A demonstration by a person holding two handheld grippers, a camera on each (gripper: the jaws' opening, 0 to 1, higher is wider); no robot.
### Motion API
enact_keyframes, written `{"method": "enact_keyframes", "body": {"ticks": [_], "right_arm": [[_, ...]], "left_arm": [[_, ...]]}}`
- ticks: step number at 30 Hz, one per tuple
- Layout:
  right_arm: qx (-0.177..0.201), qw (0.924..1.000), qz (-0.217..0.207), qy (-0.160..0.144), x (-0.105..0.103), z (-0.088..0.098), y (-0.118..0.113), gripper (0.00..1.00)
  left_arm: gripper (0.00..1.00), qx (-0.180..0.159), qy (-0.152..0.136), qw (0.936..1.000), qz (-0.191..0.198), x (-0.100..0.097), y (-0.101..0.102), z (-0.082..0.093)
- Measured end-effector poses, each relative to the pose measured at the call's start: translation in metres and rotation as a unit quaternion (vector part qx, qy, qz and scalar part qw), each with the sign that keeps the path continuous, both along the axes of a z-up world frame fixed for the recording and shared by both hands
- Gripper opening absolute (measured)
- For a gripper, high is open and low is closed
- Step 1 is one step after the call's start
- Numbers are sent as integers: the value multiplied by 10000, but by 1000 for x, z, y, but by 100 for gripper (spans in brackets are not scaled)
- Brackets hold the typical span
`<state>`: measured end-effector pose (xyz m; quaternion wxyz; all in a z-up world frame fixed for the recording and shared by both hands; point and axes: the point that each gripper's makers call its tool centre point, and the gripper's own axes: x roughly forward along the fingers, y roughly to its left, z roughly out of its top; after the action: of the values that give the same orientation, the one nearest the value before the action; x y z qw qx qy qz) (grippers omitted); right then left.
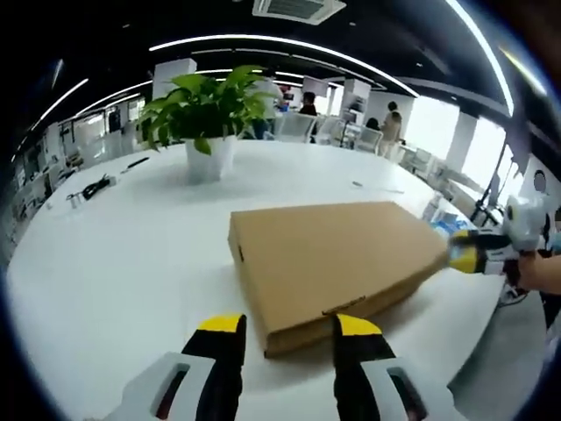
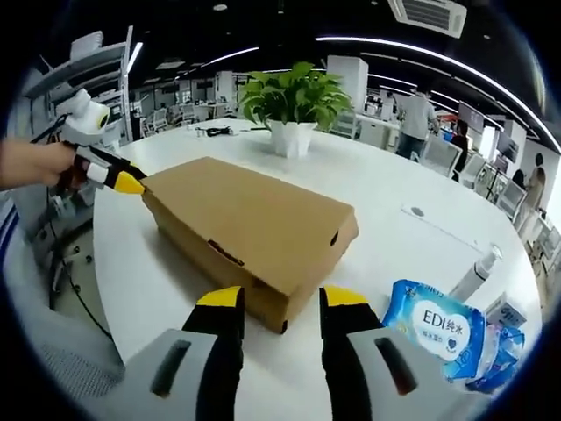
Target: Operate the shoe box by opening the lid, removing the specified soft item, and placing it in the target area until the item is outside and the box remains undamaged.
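Shoe box (image 1: pixel 337 263) lies lid-closed on the table (image 1: pixel 131 254). Left gripper (image 1: pixel 289 338) and right gripper (image 2: pixel 279 307) sit at opposite corners, jaws spread, holding nothing. Step: opening not begun. Next: catch the lid edge, lift gently.

potted plant (image 2: pixel 295 105) on white table (image 2: pixel 386 210), wet wipes pack (image 2: pixel 436 328), spray bottle (image 2: pixel 475 275)
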<state>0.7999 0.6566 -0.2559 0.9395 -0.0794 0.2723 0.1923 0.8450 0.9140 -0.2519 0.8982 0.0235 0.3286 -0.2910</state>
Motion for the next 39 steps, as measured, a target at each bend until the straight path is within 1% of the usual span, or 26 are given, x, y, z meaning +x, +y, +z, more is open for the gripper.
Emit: {"method": "enact_keyframes", "body": {"ticks": [1,2,5,6,12,14,17,25,28,39], "right_arm": [[-11,10000,19,0,0,0,2,25],[-7,10000,86,13,-1,-1,5,23],[-13,10000,59,24,0,-3,6,24],[-8,10000,47,35,0,-4,5,24],[-31,10000,1,49,1,-5,6,23],[-45,10000,-25,56,1,-6,5,23],[-38,9999,-81,55,1,-6,5,23],[-78,9998,-181,61,3,-8,-3,23],[-107,9996,-234,75,5,-9,-10,22],[-218,9990,-395,42,10,-9,-32,20]], "left_arm": [[39,2,-3,10000,-19,0,0,0],[39,11,7,10000,-32,-1,-1,-1],[36,181,16,9996,-195,-2,-2,-6],[36,189,41,9995,-243,-2,-1,-10],[36,383,37,9986,-375,1,-2,-16],[36,493,-10,9978,-451,3,-3,-16],[36,496,12,9977,-455,6,-1,-16],[35,483,33,9977,-471,11,-7,-19],[35,470,53,9976,-510,13,-14,-20],[35,469,39,9970,-611,27,-36,-21]]}}
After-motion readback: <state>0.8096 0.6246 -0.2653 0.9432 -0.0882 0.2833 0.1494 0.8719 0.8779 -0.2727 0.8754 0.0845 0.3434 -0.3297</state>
